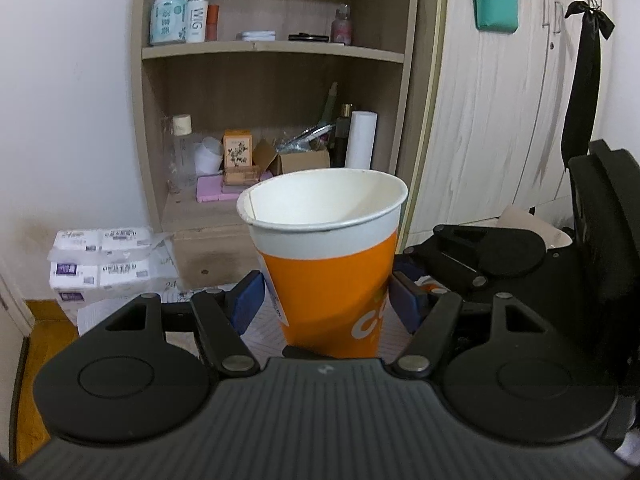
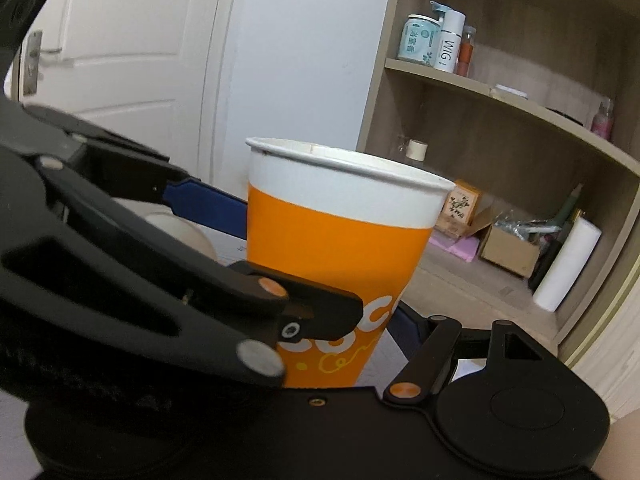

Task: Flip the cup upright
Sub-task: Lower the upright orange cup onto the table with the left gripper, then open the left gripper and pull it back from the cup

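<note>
Paper cup [image 1: 324, 256], mouth up before the shelf unit [image 1: 272, 52], was clamped at mid-wall by the left tongs [image 1: 326, 304]; right tongs [image 2: 320, 312] unclear; remaining step judged: lower, then release.

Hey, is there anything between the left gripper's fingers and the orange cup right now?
Nothing visible. The left gripper has its blue pads against both sides of the orange cup, which stands mouth up. The right gripper sits close beside it; whether it touches the cup is unclear.
</note>
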The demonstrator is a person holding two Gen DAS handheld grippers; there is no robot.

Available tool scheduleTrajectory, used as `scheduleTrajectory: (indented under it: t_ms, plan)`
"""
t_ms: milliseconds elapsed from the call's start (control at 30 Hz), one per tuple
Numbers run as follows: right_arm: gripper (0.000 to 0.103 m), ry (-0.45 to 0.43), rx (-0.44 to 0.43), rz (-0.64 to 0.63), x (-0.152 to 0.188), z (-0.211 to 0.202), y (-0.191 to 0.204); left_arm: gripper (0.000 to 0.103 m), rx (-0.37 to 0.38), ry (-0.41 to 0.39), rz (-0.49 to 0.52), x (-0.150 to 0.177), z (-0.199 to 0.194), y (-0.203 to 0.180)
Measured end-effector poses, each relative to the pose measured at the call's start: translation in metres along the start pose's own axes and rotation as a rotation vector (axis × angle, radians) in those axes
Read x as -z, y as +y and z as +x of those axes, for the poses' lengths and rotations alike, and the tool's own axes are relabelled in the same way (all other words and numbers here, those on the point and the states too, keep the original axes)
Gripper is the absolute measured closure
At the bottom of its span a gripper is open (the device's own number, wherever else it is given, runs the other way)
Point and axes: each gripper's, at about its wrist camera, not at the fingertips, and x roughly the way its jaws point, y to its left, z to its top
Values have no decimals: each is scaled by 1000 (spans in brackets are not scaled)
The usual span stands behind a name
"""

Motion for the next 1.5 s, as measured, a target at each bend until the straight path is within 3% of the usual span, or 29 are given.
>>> scheduleTrajectory:
  t_ms: [467, 633, 833, 1033, 1267, 1333, 1433, 1500]
  plan:
    - [23, 20, -30, -12, 6, 3, -7, 31, 36, 25, 19, 5, 0, -5]
    - [18, 42, -54, -12, 8, 2, -8, 18, 45, 46, -37, 7, -2, 1]
    - [18, 47, -62, -24, 11, -12, -5, 17, 79, 65, -80, 13, -14, 2]
    - [18, 57, -55, 0, 15, -27, -6, 15, 64, 74, -95, 17, -31, -4]
    - [18, 59, -39, -16, 22, -57, -1, 15, 0, 134, -131, 24, -61, -15]
    - [18, 56, -30, -15, 27, -68, 1, 10, -27, 123, -120, 26, -75, -22]
    - [18, 36, -18, 8, 33, -94, 3, 0, -114, 106, -134, 28, -98, -33]
    - [18, 11, -5, 36, 38, -115, 3, 0, -200, 103, -141, 29, -111, -42]
